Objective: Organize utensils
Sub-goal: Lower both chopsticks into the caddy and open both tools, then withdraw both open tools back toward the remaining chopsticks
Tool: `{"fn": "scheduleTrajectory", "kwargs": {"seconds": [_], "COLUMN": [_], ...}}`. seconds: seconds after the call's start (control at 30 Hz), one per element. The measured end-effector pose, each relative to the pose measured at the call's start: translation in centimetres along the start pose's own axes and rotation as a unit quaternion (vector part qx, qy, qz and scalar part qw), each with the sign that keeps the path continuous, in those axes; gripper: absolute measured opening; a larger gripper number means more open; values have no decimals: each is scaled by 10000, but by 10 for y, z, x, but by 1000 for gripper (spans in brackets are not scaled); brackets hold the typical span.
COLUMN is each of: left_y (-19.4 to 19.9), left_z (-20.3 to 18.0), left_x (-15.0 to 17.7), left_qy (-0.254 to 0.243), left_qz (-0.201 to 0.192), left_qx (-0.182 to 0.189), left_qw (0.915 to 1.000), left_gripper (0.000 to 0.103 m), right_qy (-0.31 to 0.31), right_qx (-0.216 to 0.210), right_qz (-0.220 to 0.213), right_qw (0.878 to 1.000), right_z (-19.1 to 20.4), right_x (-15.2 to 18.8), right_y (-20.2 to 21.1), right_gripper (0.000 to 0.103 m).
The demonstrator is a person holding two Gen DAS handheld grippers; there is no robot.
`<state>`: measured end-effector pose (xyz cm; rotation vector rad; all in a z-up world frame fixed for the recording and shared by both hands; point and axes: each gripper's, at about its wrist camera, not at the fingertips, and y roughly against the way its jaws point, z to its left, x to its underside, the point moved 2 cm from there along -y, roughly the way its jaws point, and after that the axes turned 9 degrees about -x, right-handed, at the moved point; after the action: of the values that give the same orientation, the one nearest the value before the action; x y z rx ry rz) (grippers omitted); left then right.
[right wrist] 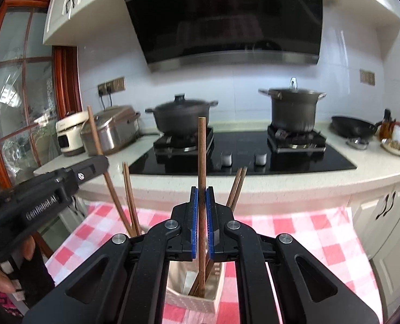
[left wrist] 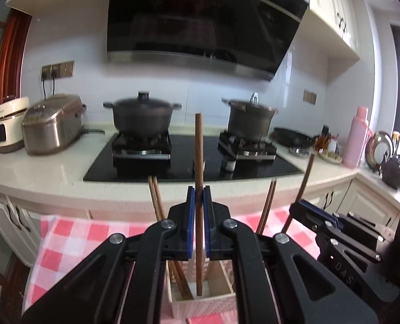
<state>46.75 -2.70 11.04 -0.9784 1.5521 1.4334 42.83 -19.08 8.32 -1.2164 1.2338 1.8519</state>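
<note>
Both of your black two-finger grippers with blue pads are clamped, each on one long brown wooden chopstick.

Left gripper [left wrist: 199, 197]: jaws together on its chopstick [left wrist: 199, 145], held near upright. The lower tip sits inside the cream perforated utensil holder [left wrist: 200, 303], in its left compartment by this view. My reading is that you grip mid-shaft so the stick hangs plumb and drops in without catching the rim.

Right gripper [right wrist: 202, 197]: pads pinch the second chopstick [right wrist: 201, 151], leaning slightly. Its tip is down among the brown sticks already standing in the holder [right wrist: 191, 301].

The holder stands on the red-and-white checked cloth [right wrist: 294, 232], near side of the scene. Beyond it lie the pale stone counter [left wrist: 51, 167] and black glass hob [left wrist: 194, 162].

Other chopstick pairs [left wrist: 156, 197] lean outward left and right against the holder walls, probably because nothing steadies them.

Judgement: the insertion step is nearly done for both. Lower further before releasing, or the sticks may tip and spill.
</note>
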Motion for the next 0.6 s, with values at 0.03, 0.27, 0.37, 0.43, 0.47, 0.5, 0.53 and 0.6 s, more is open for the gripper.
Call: {"fn": "scheduleTrajectory", "kwargs": {"seconds": [0.03, 0.27, 0.37, 0.43, 0.47, 0.5, 0.53, 0.6], "left_y": [-5, -28, -28, -24, -20, -16, -12, -2], "left_z": [0, 7, 13, 17, 20, 21, 23, 26], "left_x": [6, 38, 41, 40, 39, 37, 35, 33], "left_qy": [-8, -46, 57, 92, 129, 155, 182, 204], "left_qz": [112, 545, 571, 501, 440, 394, 333, 253], "left_qx": [5, -98, -107, -154, -194, -219, -254, -309], "left_qw": [9999, 9985, 9983, 9986, 9988, 9989, 9990, 9990], "left_gripper": [6, 6, 15, 29, 35, 41, 42, 46], "right_qy": [1, -397, -451, -483, -535, -534, -484, -430], "right_qx": [31, -127, -89, -111, -172, -174, -121, -60], "right_qz": [81, 350, 337, 283, 191, 148, 126, 60], "right_qw": [10000, 9985, 9984, 9984, 9982, 9983, 9987, 9990], "right_z": [0, -15, -21, -24, -25, -25, -25, -24], "right_x": [3, 16, 16, 14, 14, 12, 11, 9], "right_y": [-4, -24, -24, -20, -15, -12, -9, -2], "right_gripper": [7, 9, 17, 40, 55, 55, 55, 55]}}
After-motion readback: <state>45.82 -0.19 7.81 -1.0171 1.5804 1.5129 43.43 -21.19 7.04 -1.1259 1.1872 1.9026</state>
